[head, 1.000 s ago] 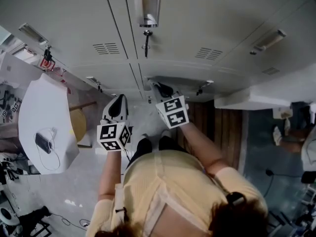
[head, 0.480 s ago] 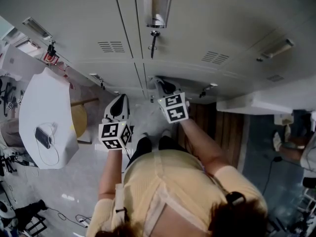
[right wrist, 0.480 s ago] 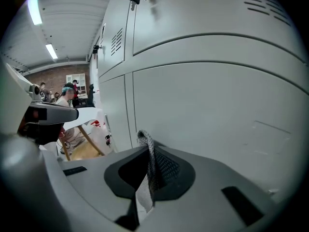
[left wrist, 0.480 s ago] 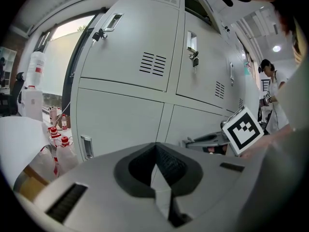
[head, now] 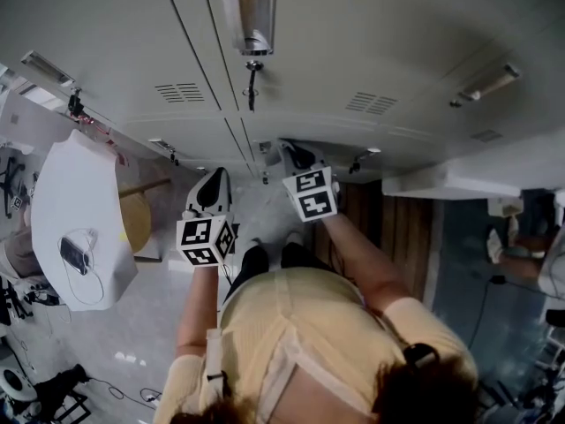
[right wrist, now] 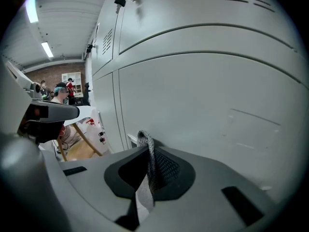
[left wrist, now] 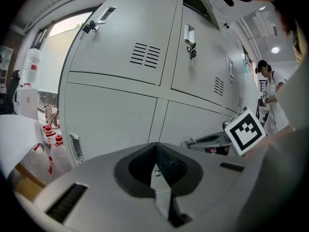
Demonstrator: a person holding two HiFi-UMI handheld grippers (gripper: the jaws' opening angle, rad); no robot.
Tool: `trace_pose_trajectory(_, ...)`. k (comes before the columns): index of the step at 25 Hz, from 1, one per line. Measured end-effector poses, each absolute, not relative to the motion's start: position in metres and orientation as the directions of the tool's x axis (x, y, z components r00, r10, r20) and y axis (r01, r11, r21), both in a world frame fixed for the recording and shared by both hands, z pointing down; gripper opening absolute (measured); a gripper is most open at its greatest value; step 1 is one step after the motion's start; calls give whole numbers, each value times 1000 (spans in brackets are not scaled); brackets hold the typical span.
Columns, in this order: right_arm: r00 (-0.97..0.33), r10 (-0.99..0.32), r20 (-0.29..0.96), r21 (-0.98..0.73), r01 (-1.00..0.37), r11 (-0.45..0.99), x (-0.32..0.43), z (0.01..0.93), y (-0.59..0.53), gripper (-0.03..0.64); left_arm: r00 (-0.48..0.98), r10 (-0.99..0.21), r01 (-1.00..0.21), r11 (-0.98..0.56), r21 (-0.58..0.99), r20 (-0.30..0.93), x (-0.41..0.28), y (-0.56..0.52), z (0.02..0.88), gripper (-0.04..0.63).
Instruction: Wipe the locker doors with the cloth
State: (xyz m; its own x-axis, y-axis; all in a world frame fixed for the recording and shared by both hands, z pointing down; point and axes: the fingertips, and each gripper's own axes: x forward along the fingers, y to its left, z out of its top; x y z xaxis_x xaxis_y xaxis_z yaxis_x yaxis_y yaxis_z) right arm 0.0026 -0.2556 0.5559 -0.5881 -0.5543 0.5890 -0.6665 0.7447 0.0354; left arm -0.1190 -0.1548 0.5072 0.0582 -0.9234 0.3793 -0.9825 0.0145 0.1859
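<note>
Grey locker doors [head: 353, 42] with vent slots fill the top of the head view. My right gripper [head: 293, 155] is held close to a lower door, near its bottom edge. In the right gripper view the right gripper [right wrist: 149, 166] is shut on a grey woven cloth [right wrist: 144, 141], and a fold of it sticks out toward the door [right wrist: 203, 95]. My left gripper [head: 212, 184] hangs a little lower and to the left, away from the doors. Seen in its own view, the left gripper [left wrist: 155, 166] is shut with nothing in it, facing the lockers [left wrist: 116, 115].
A key [head: 252, 82] hangs from a lock on the upper door. A white table [head: 75, 228] with a dark device stands at the left, a wooden stool [head: 137, 219] beside it. A white ledge [head: 477, 170] juts out at the right. Another person [left wrist: 268, 91] stands farther along the lockers.
The head view has swayed slightly. Both grippers stay almost where they were, the right one still against the lower door with the cloth.
</note>
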Motion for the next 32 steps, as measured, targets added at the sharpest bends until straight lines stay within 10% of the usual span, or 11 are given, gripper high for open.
trace_pose_trajectory(32, -379, -688, 619, 32, -863, 504, 141, 565, -285, 17, 314, -855, -946, -245, 213, 413, -18, -234, 530, -8)
